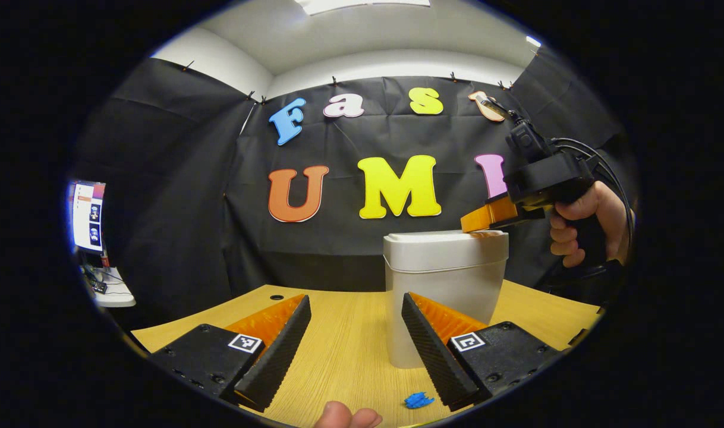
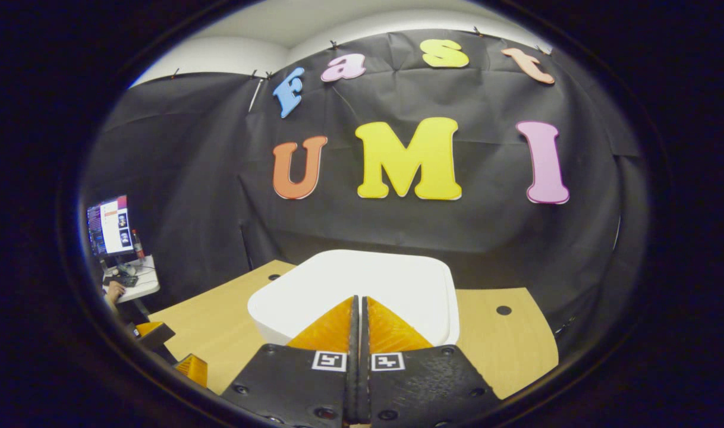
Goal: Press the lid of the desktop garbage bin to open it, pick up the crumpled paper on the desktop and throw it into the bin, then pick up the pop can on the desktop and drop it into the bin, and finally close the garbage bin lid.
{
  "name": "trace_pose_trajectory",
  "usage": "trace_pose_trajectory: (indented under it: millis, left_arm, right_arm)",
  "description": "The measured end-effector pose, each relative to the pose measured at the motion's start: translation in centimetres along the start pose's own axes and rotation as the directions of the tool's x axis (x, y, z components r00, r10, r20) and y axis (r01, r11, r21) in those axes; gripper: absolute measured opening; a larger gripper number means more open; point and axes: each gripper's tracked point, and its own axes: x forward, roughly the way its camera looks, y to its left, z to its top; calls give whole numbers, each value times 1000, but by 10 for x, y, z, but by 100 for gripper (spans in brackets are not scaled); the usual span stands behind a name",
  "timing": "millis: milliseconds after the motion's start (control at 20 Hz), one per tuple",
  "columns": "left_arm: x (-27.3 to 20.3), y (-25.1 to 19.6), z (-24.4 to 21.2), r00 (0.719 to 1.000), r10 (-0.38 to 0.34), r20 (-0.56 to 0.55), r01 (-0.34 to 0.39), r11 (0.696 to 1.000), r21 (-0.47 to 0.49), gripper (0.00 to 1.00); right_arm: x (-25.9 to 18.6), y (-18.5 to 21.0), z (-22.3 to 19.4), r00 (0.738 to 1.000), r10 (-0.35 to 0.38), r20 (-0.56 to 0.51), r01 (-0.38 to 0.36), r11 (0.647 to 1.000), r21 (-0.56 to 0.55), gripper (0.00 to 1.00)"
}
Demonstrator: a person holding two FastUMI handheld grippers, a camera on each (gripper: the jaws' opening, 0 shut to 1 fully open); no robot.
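Left gripper view. My left claw (image 1: 356,348): released, fingers spread wide, nothing between them, low over the desk (image 1: 344,351). Bin (image 1: 445,291): upright at 1 o'clock just past my right finger, lid (image 1: 442,238) flat and closed. My right claw (image 1: 478,221): at 2 o'clock, its tip at the lid's far right edge, touching or just above it; I cannot tell which. A hand (image 1: 585,223) holds its grip. Blue scrap (image 1: 419,400): on the desk at 5 o'clock, possibly the crumpled paper; too small to be sure.

Right gripper view. Right claw (image 2: 357,315): clenched on nothing, fingers pressed together, tips over the near part of the lid (image 2: 362,279) at 12 o'clock.

Progress, by my judgement: first step in hand, pressing the lid open. Paper, can and closing all remain.
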Motion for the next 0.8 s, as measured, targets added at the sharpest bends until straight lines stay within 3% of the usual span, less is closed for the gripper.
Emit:
trace_pose_trajectory:
  millis: [200, 300, 350, 400, 450, 550, 650, 800]
  left_arm:
    - [5, -7, -10, 1000, -10, -19, 10, 1000, -21, 99]
    - [6, -9, -14, 999, -14, -30, 13, 1000, -22, 99]
    - [5, -8, -16, 999, -11, -34, 11, 1000, -17, 99]
    - [5, -8, -17, 999, -8, -37, 8, 1000, -12, 99]
    - [5, -8, -18, 999, -7, -39, 7, 1000, -10, 99]
    - [6, -7, -19, 999, -2, -41, 1, 1000, -14, 99]
    - [6, -9, -18, 999, -3, -40, 2, 1000, -15, 99]
    - [5, -14, -15, 999, -7, -35, 6, 1000, -12, 99]
  right_arm:
    - [-6, -1, 13, 998, 5, 57, -7, 1000, 28, 1]
    - [-14, -7, 22, 994, -28, 104, 25, 999, 38, 1]
    - [-23, -8, 33, 987, -32, 154, 27, 999, 31, 24]
    - [-33, -12, 45, 977, -44, 206, 41, 999, 21, 35]
    - [-42, -14, 55, 967, -49, 252, 46, 999, 15, 59]
    - [-57, -16, 62, 949, -55, 309, 56, 998, 6, 86]
    - [-69, -25, 60, 935, -76, 345, 75, 997, 15, 95]
    - [-83, -38, 39, 923, -120, 366, 115, 993, 35, 96]
